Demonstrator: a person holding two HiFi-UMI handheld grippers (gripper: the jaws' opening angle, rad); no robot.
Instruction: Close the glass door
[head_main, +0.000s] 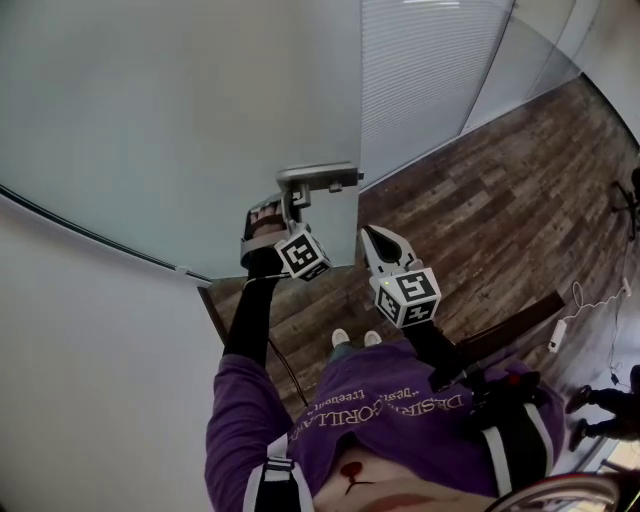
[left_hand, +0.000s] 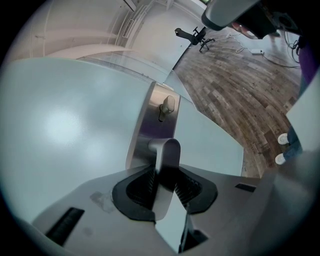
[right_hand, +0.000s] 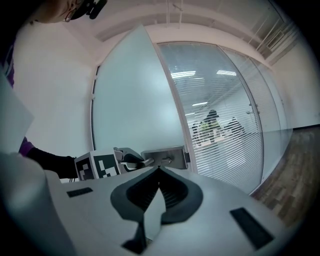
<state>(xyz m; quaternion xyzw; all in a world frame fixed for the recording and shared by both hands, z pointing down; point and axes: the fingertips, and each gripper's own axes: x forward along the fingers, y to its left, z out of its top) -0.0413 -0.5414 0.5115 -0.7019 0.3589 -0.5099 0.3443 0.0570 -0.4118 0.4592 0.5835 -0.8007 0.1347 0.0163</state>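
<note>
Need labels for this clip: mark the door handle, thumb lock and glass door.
door handle (left_hand: 168, 151): left gripper view, on the lever.
thumb lock (left_hand: 169, 104): left gripper view, on its knob.
glass door (left_hand: 65, 130): left gripper view, on the frosted pane.

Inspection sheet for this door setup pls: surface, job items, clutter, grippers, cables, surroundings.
Surface: brown wood-plank floor.
Job's things: frosted glass door, standing open; silver metal lever handle on brushed metal lock plate.
Clutter: white power strip on the floor.
Grippers: left gripper, fingers closed on the lever handle; right gripper shut, empty, off the door.
Cables: white cable beside the power strip.
Surroundings: glass partition with white blinds; a second person's legs at the right edge.
</note>
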